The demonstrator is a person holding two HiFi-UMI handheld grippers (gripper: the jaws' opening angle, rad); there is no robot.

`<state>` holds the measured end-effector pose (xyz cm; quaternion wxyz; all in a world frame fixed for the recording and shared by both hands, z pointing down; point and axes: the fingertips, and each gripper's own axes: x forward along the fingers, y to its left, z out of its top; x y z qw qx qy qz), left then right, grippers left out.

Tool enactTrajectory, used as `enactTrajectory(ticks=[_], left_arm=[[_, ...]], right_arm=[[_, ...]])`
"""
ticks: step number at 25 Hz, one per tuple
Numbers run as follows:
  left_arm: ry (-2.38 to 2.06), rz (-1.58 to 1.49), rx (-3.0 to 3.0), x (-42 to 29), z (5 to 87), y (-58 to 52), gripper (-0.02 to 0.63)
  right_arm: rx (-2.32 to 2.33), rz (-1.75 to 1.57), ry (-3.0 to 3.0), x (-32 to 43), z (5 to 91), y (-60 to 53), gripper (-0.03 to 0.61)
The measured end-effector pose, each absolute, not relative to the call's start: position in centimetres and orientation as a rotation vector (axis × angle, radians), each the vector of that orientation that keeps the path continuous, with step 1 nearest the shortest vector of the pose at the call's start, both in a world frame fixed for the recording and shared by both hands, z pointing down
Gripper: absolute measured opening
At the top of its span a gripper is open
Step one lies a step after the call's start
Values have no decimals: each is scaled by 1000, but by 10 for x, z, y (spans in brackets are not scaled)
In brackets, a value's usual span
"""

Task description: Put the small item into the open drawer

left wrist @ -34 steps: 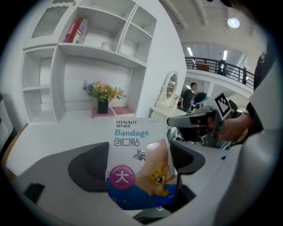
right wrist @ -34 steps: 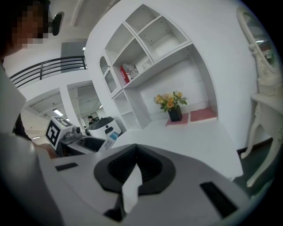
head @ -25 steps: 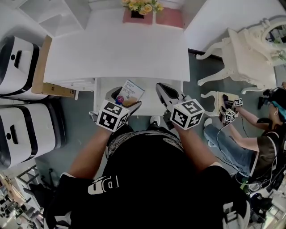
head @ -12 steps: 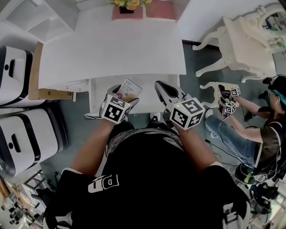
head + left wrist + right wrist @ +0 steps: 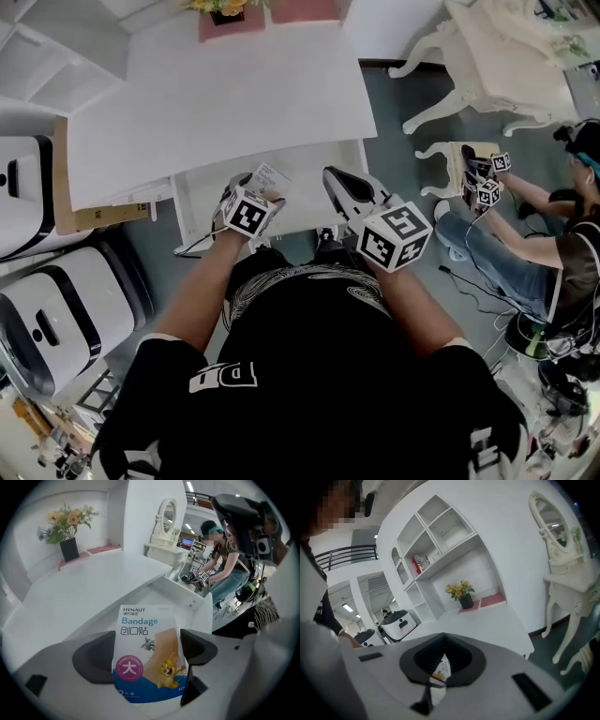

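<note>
Presently the bandage box is clamped by its side edges in the left gripper and held over the open drawer beneath the white desk, evidently positioned for release inside. The right gripper, jaws together on nothing, hangs alongside, clear of the drop.
</note>
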<state>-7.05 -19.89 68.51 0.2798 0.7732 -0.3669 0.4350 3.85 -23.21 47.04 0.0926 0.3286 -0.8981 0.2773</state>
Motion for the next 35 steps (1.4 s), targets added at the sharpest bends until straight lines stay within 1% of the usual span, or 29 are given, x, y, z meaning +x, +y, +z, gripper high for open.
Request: enactTrajectory(ticks=[13, 35], left_arm=[[-894, 1273, 1993, -54, 763, -221, 425], [-959, 1313, 1917, -55, 806, -241, 425]], right_arm=[[1038, 871, -2574, 68, 500, -214, 9], [1066, 879, -2473, 100, 518, -214, 9]])
